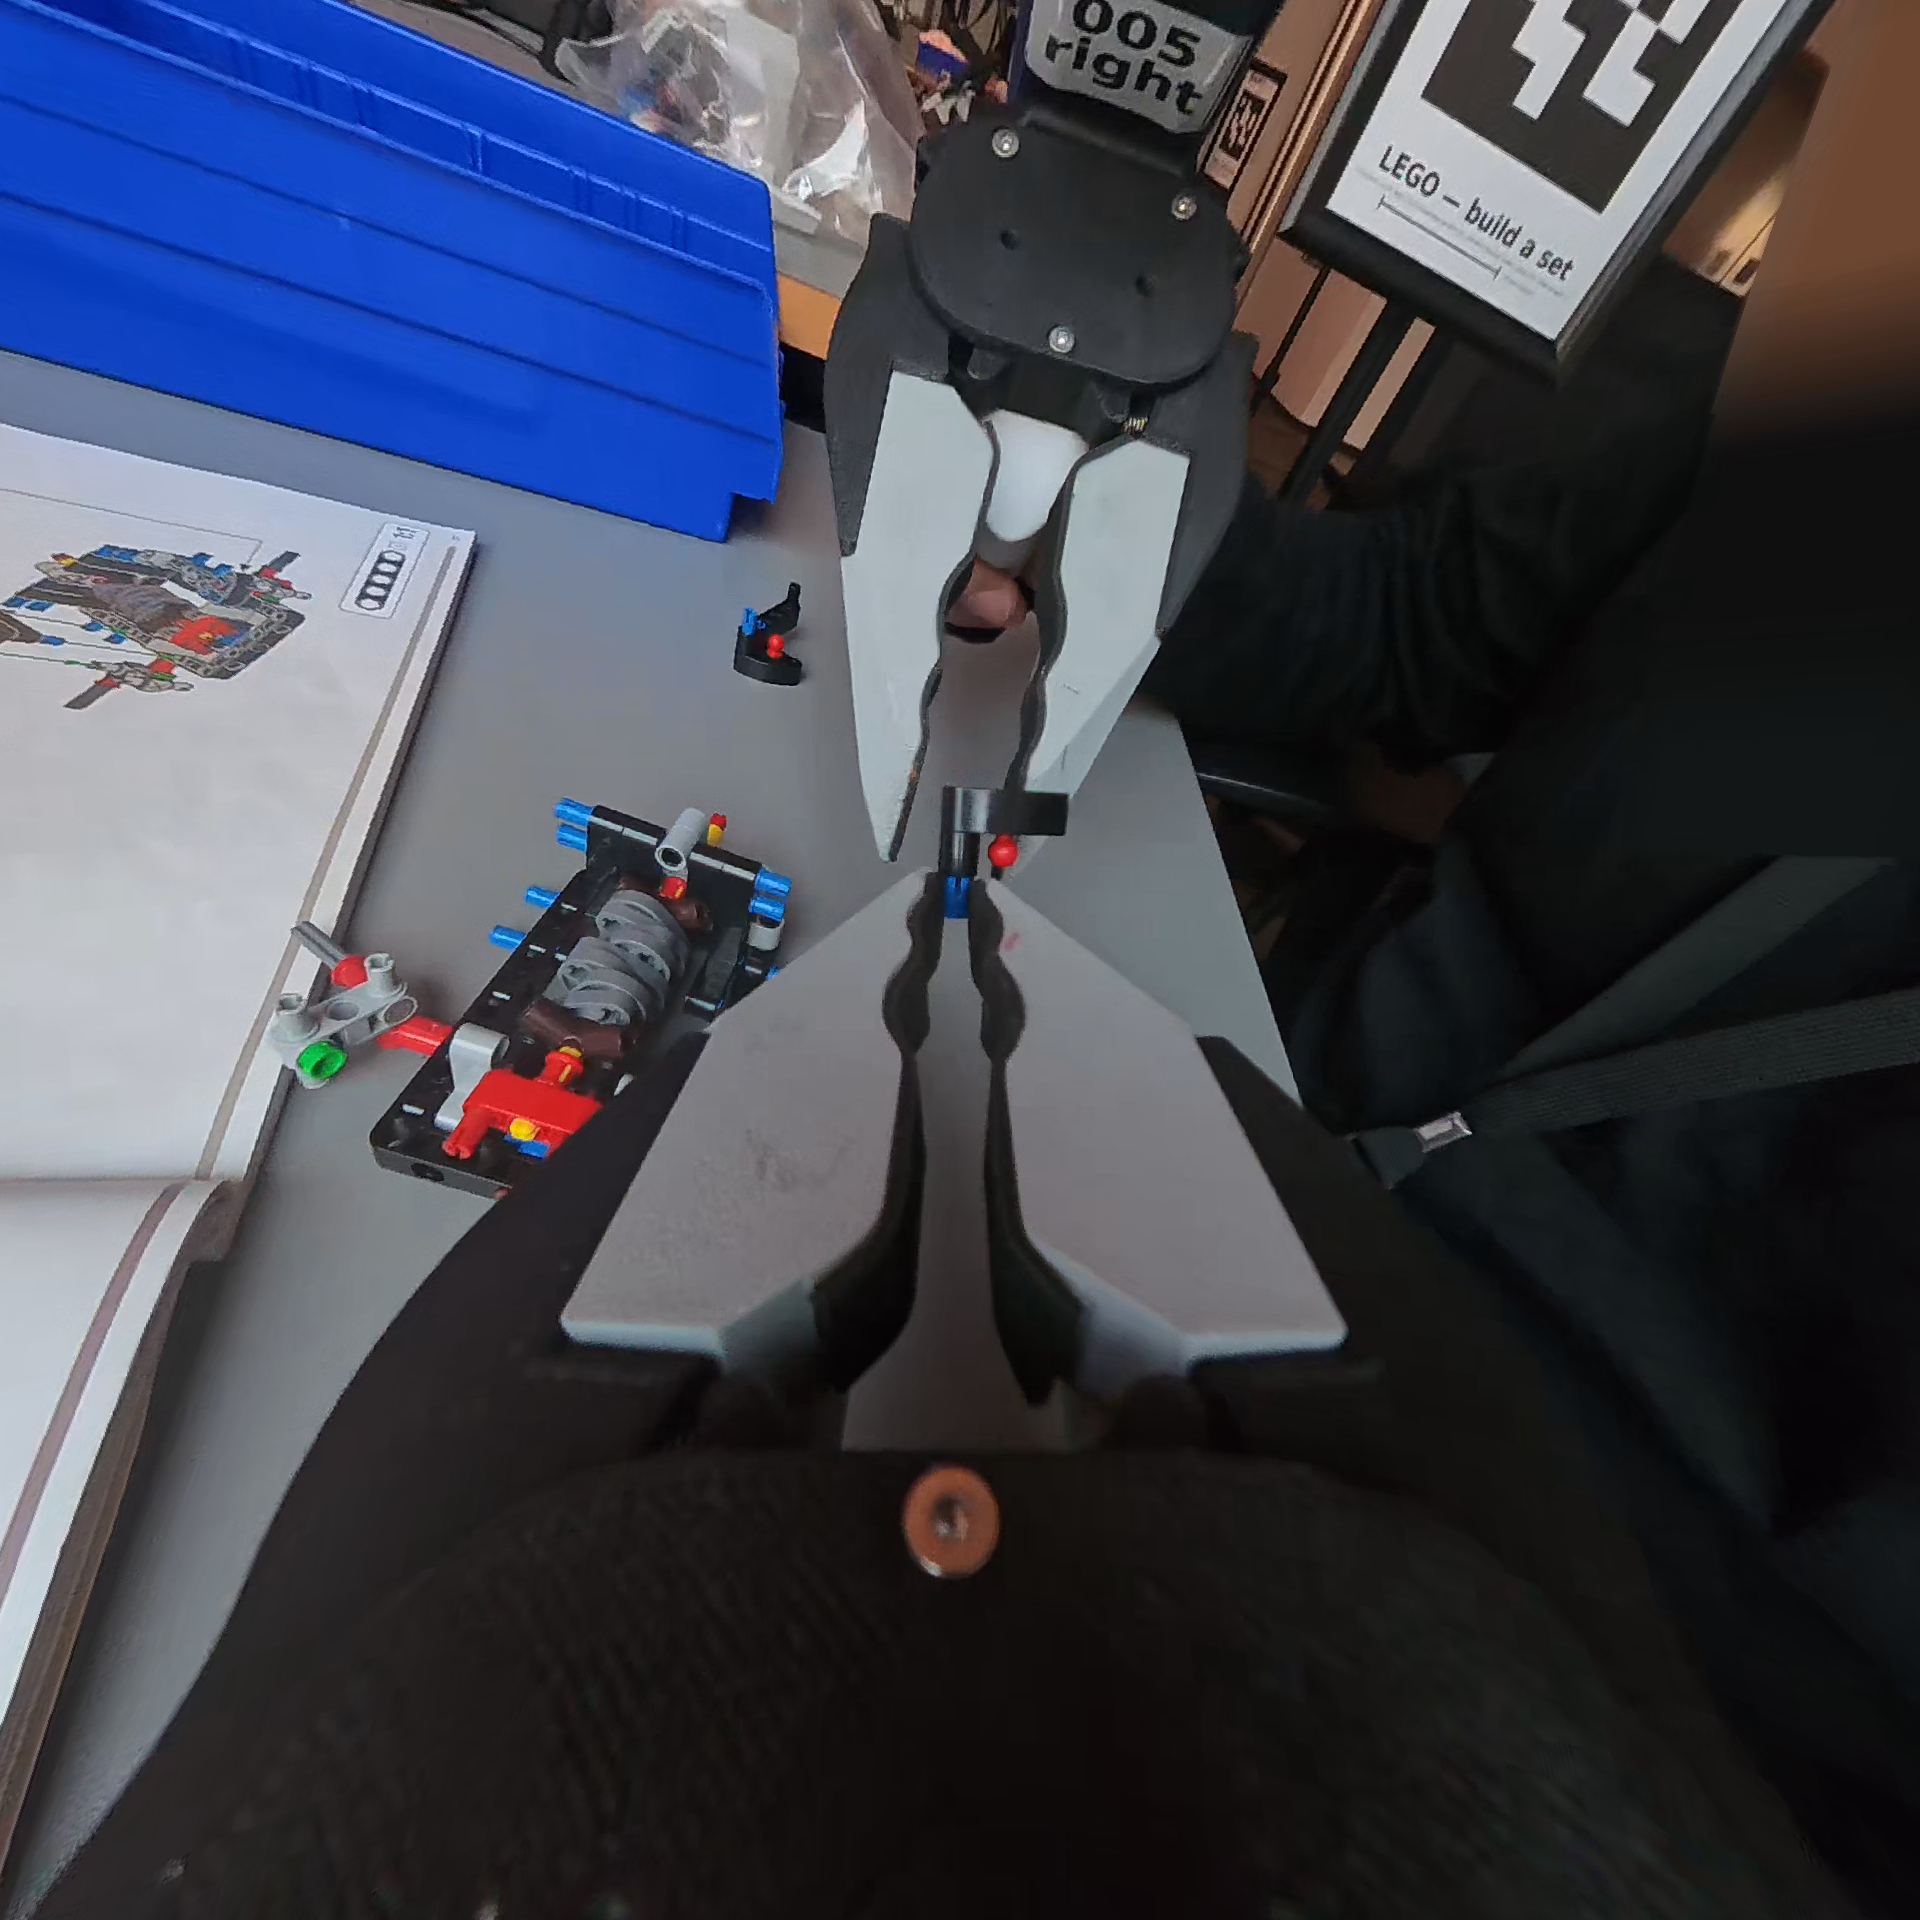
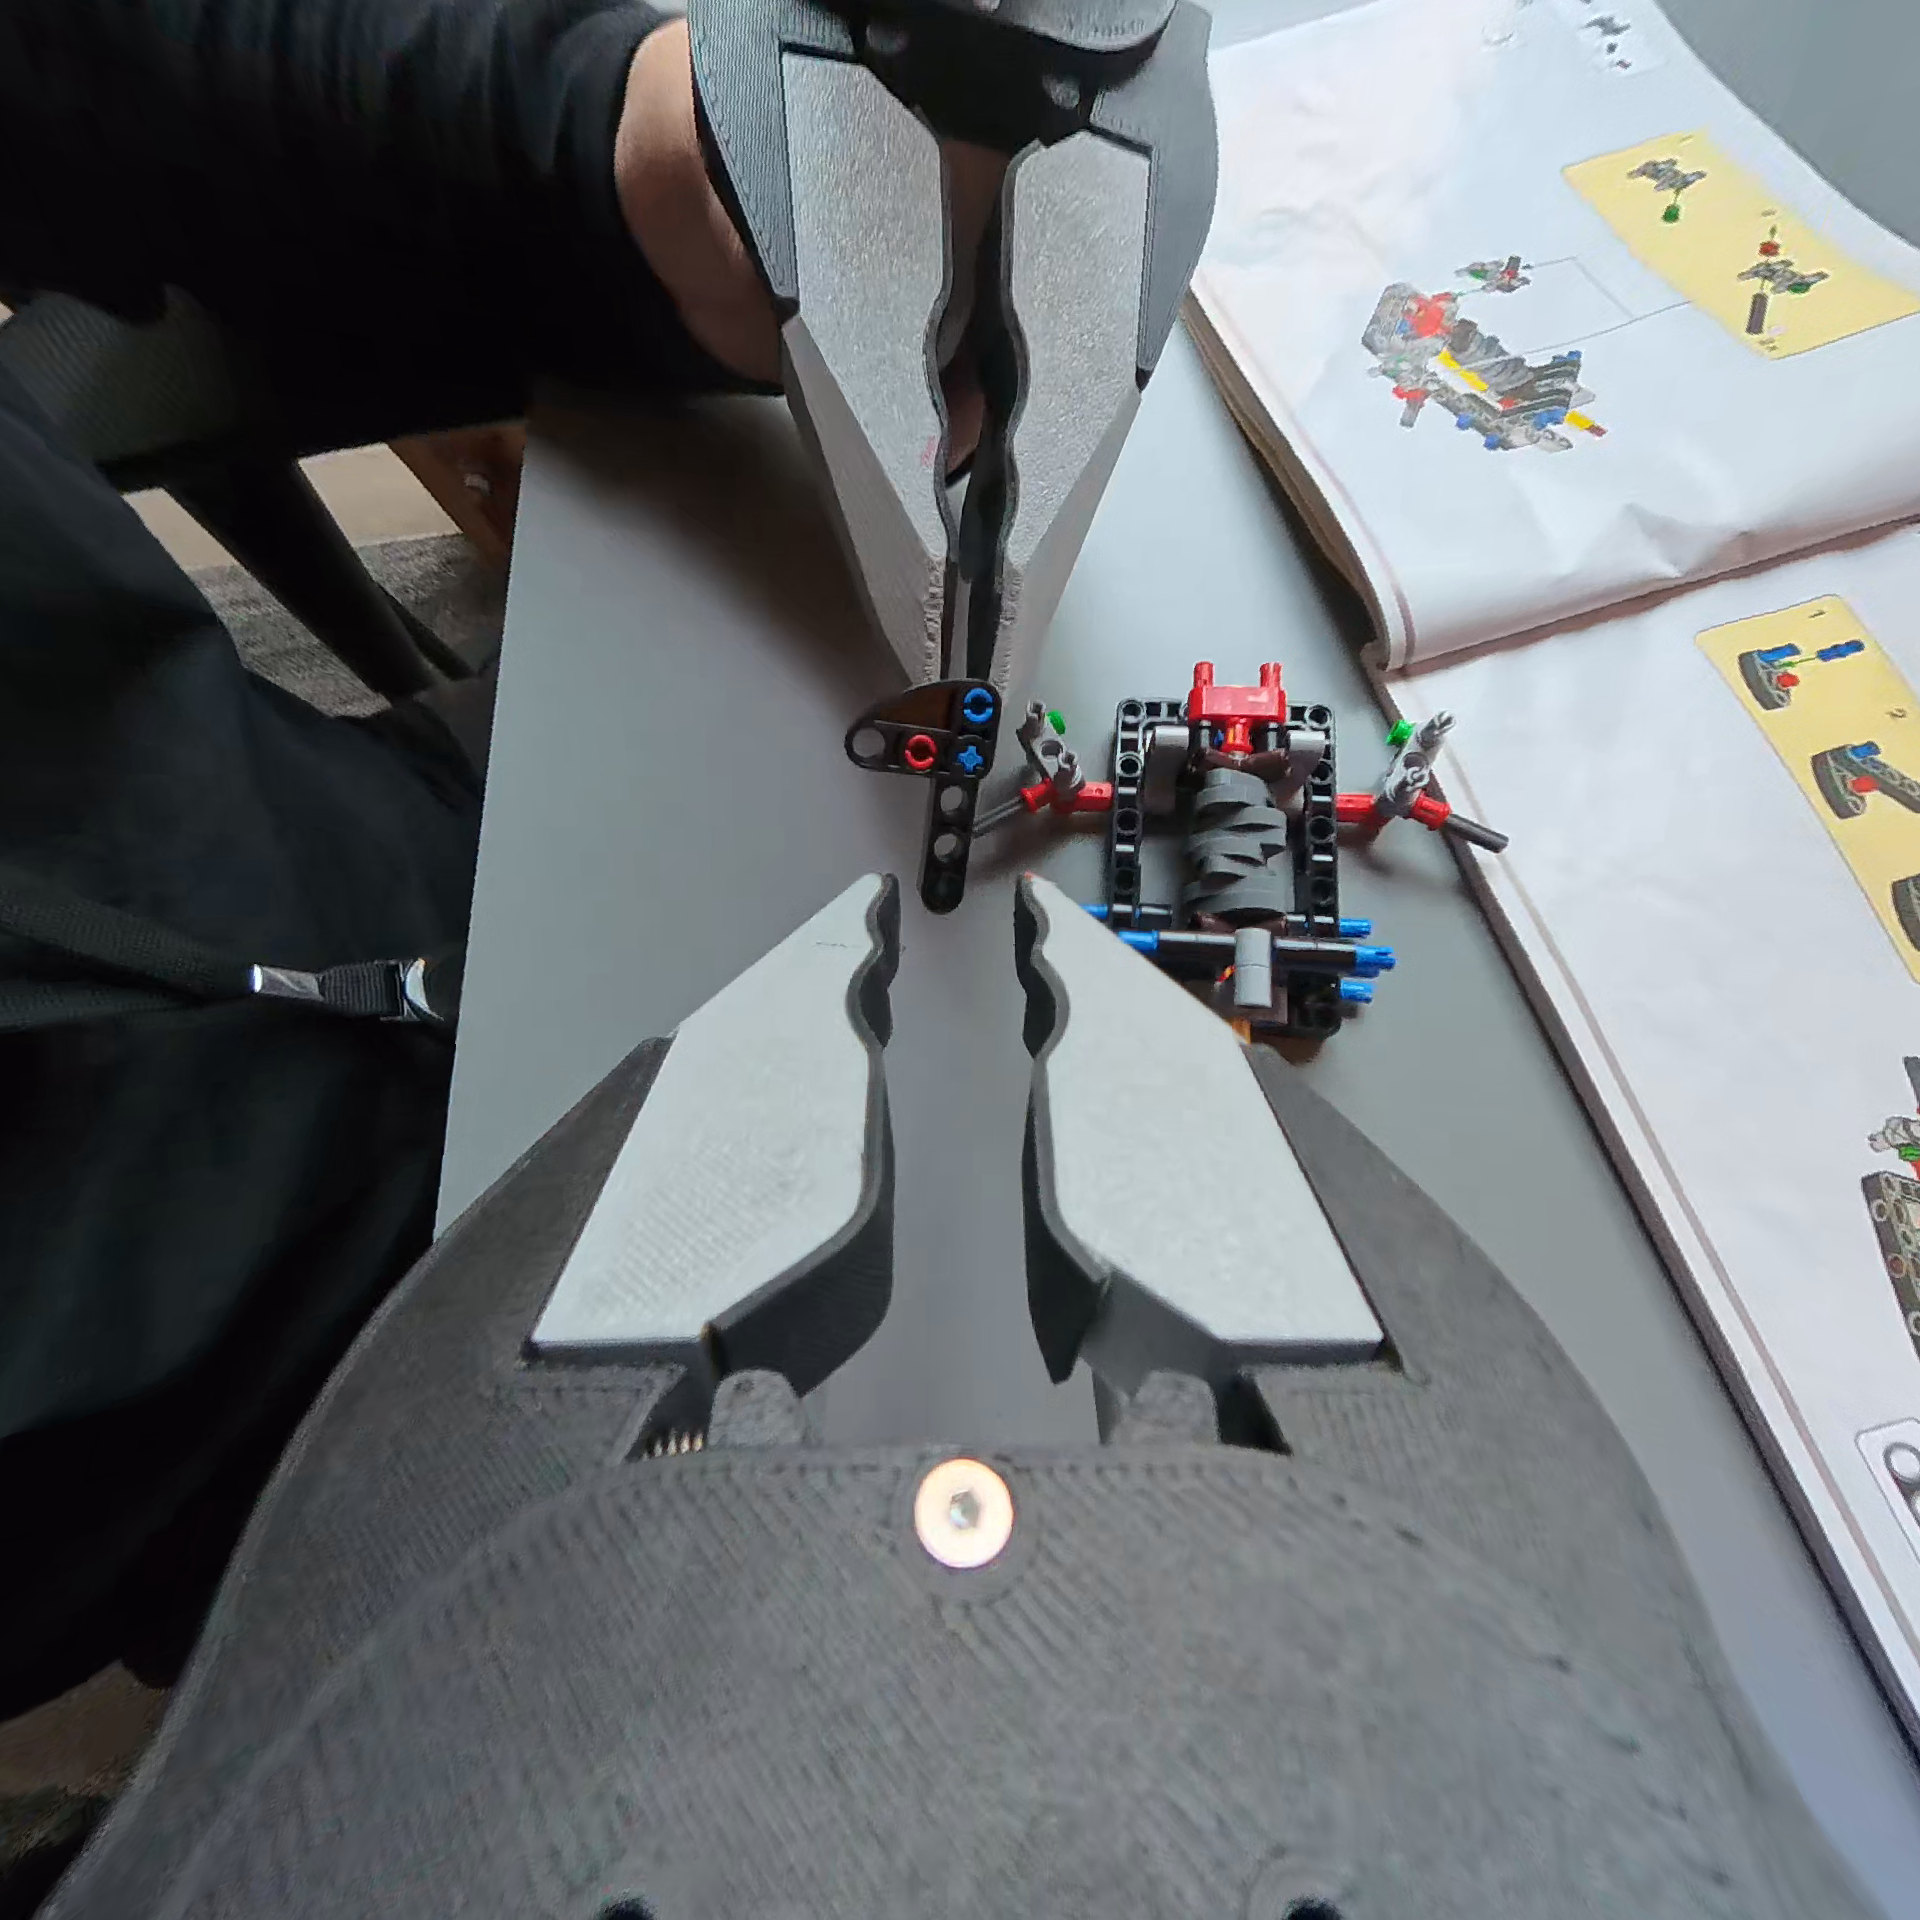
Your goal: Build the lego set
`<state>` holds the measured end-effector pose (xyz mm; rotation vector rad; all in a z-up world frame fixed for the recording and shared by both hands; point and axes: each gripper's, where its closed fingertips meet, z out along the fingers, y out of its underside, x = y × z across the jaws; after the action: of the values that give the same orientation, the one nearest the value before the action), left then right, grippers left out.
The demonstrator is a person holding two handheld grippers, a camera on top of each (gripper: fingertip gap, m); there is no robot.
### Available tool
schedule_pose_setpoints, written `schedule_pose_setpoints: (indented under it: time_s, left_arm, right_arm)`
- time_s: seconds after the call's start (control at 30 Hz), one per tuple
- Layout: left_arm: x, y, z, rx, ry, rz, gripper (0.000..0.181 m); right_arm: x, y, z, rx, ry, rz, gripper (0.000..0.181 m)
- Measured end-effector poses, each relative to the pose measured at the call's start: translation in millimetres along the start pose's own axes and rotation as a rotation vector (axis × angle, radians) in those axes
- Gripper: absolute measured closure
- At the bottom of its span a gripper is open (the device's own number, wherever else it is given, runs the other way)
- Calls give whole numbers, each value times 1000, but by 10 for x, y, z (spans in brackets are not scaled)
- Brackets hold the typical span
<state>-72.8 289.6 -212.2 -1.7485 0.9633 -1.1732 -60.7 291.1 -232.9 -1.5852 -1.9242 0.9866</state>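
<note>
black beam assembly (image 2: 951, 790) upright, lengthwise

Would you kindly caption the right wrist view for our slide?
Left hand-held gripper holds a small black assembly between the open right hand-held gripper fingers.

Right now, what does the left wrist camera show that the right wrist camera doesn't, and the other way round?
Left wrist view only: blue bins, a framed marker sign, and a small black piece lying alone. Right wrist view only: yellow-boxed steps in the instruction booklet. Both share the chassis frame, the left gripper shut on the small black assembly, and the open right gripper.
</note>
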Motion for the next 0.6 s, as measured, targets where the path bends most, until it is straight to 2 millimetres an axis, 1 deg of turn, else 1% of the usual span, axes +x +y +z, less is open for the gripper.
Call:
schedule_pose_setpoints:
  time_s: [0.07,0.13,0.3,0.37,0.43,0.47,0.53,0.6]
  left_arm:
    - [-15,-1,1,8,-5,-8,180]
    - [-11,1,6,13,-1,-14,180]
    - [-18,5,-9,17,5,-35,180]
    - [-15,38,-7,-17,18,-58,179]
    - [-83,77,-36,-57,-21,-40,179]
    - [-154,100,-69,-79,-65,-23,174]
    - [-274,125,-150,-110,-137,2,168]
    - [-331,124,-213,-114,-168,13,168]
  right_arm:
    - [-18,-53,3,36,-26,8,167]
    - [-11,-107,6,77,-46,29,176]
    - [0,-166,17,132,-106,88,178]
    - [-5,-158,26,123,-135,106,177]
    - [39,-136,53,99,-131,117,177]
    - [76,-119,67,80,-128,133,177]
    - [132,-112,87,53,-164,198,177]
    - [204,-154,89,63,-210,269,177]
